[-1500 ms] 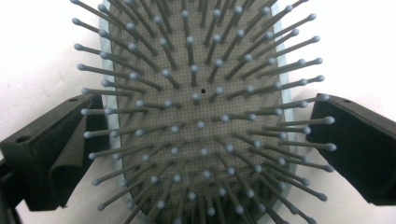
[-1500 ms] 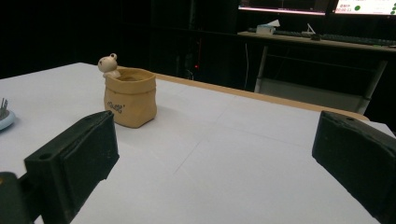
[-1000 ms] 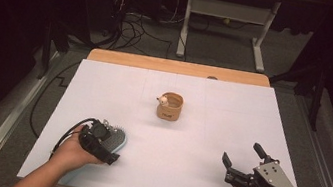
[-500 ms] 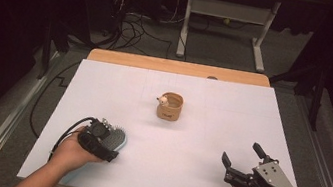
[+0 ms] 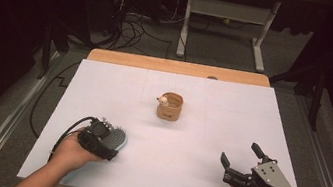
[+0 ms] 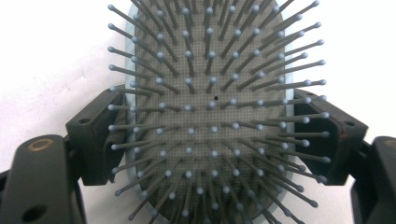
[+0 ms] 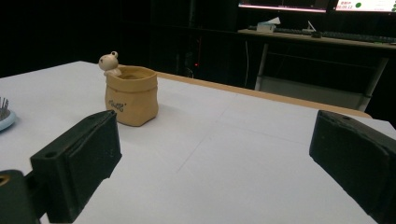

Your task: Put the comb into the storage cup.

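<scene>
A pale blue hairbrush [image 6: 210, 70] with grey bristles lies bristles-up on the white table sheet [image 5: 232, 114] at the near left. My left gripper [image 6: 210, 135] straddles its head, and both pads touch the brush's rim. Its jaws have just been closing on the brush [image 5: 118, 139], with the left gripper [image 5: 108, 142] held low in a hand. My right gripper [image 5: 239, 153] rests at the near right, open, with nothing between its jaws [image 7: 210, 154]. A tan sack-shaped pot [image 5: 170, 106] with a small figure [image 7: 109, 60] on its rim stands mid-table.
The table's wooden far edge [image 5: 178, 67] lies behind the sheet. Beyond it stand a white desk frame [image 5: 225, 27] and loose cables [image 5: 133, 32] on the floor. A cable [image 5: 64, 133] trails from the left gripper.
Neither hand has shifted. The left jaws look a little tighter about the brush head than a second ago.
</scene>
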Demonstrator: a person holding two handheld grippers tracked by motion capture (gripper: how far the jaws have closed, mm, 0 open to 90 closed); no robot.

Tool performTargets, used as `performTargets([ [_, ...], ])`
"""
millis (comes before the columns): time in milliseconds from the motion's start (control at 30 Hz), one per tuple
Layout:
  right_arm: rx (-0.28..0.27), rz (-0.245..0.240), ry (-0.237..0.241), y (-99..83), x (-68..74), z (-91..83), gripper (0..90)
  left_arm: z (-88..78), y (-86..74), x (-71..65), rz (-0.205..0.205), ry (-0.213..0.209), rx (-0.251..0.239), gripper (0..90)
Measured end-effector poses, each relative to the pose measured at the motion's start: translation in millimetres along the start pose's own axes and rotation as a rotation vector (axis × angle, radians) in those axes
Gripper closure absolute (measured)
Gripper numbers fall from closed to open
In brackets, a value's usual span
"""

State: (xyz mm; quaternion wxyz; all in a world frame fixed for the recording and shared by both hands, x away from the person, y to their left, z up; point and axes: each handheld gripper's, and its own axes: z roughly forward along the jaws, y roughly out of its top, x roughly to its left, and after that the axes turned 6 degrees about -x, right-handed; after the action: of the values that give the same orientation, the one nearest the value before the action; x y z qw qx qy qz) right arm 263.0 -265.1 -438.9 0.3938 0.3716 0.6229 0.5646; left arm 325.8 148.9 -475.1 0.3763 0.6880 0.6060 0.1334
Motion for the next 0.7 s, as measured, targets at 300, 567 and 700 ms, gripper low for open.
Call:
performTargets([
  [300, 0.001, -0.005, 0.001, -0.2, 0.5, 0.0, 2.6, -1.6, 1.8, 0.5, -0.007, -0.004, 0.002, 20.5],
  [567, -0.001, -0.002, -0.006, 0.3, -0.1, -0.3, 2.6, -6.1, 6.7, 1.3, -0.017, -0.01, -0.001, 20.6],
  [700, -0.003, 0.001, -0.008, 0.3, -0.6, -0.6, 2.6, -11.2, 11.3, -1.4, -0.021, -0.03, -0.023, 20.6],
])
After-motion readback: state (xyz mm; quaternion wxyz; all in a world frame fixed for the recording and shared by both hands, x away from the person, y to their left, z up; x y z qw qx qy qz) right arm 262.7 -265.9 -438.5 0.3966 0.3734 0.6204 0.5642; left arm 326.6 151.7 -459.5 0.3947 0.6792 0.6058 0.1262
